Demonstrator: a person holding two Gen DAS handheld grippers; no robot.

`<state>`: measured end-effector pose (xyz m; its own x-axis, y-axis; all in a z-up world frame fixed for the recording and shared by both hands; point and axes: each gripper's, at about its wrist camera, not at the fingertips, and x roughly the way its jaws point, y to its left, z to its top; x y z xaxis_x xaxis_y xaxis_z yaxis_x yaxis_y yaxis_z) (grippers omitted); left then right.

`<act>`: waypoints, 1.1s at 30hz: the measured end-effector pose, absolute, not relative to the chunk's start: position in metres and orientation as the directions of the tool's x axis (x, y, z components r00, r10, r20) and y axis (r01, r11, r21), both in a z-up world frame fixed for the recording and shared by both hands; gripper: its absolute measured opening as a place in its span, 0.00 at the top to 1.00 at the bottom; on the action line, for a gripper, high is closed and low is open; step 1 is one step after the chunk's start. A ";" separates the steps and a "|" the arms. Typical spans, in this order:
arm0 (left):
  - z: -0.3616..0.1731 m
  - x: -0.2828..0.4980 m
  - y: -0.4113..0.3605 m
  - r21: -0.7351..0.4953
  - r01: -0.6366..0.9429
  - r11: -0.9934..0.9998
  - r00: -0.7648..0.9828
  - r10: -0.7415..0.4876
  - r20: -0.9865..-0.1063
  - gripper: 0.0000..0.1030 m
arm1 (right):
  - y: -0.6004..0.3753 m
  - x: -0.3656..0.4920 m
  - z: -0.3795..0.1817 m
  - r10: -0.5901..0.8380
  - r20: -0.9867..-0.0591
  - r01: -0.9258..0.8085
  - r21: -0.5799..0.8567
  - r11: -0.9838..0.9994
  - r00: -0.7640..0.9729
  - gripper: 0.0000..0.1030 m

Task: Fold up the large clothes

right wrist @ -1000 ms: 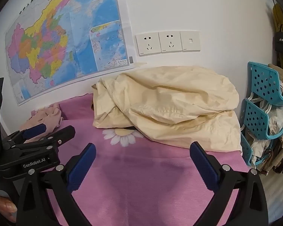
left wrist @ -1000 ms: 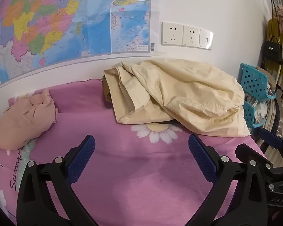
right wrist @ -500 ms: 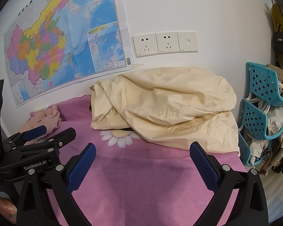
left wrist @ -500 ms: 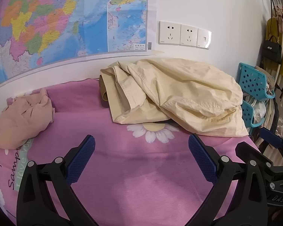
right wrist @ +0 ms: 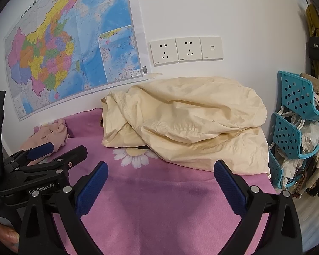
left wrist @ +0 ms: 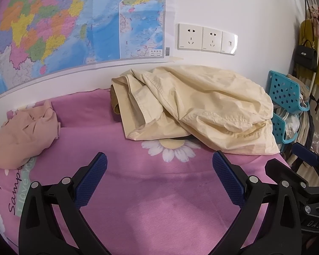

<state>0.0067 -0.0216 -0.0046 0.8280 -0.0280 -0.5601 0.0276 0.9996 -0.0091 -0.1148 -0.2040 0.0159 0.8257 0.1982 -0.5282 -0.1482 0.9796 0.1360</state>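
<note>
The cream garment [left wrist: 193,110] lies crumpled against the wall, ahead of both grippers, long axis along the wall. Left gripper [left wrist: 159,167] and right gripper [right wrist: 160,174] hover with fingers spread, the right nearer its bulk.

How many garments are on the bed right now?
2: the cream garment heaped near the wall below the sockets, and the pink garment bunched at the bed's left edge. Something dark under the cream heap may be hidden.

Black hand-held gripper [left wrist: 159,176], blue pads [left wrist: 91,182]
</note>
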 end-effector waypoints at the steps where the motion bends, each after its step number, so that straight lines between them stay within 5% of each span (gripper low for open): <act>1: -0.005 0.006 -0.022 -0.008 0.028 1.000 0.829 -0.028 -0.559 0.05 | -0.204 -0.114 0.016 0.197 -0.528 -0.148 0.135 0.980 0.826 0.06; 33: -0.006 0.008 -0.023 -0.012 0.033 0.999 0.824 -0.034 -0.565 0.05 | -0.205 -0.113 0.014 0.193 -0.531 -0.145 0.131 0.981 0.825 0.06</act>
<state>0.0082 -0.0233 -0.0061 0.8242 -0.0340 -0.5653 0.0328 0.9994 -0.0122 -0.1131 -0.2055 0.0141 0.8250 0.1934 -0.5310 -0.1452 0.9806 0.1315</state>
